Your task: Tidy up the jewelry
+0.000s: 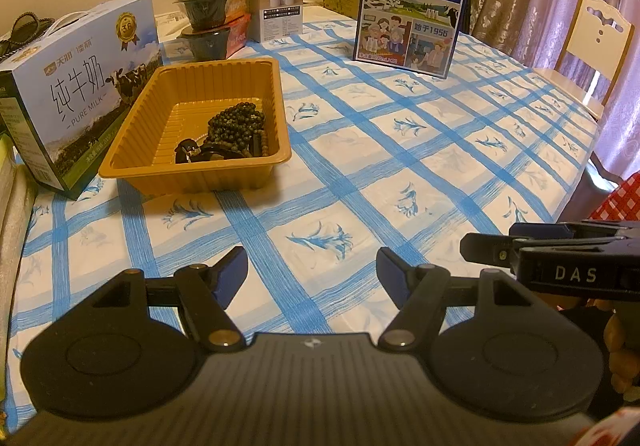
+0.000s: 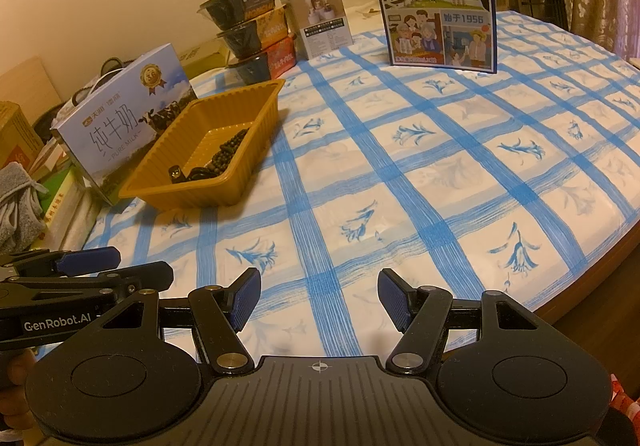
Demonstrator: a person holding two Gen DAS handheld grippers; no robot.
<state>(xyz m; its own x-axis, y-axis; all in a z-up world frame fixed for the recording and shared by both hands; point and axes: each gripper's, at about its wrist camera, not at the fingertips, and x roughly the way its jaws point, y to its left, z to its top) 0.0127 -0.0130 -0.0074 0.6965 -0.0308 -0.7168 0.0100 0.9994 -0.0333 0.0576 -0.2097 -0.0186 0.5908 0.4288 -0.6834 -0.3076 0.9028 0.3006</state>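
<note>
Dark bead strands (image 1: 236,125) lie heaped in the orange tray (image 1: 160,85), at its near corner: limp, light, tangle-prone, so pinch one loop. Your left gripper (image 1: 312,278) and right gripper (image 2: 319,296) gape empty.

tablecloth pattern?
White tablecloth with a blue check grid and blue flower motifs in the squares; clearest in the right wrist view.

Ahead-left of both tongs, the tray (image 1: 192,125) is sitting on the tabletop (image 1: 400,173), holding the beads (image 1: 236,121); a milk carton (image 1: 76,85) is standing to its left.
</note>
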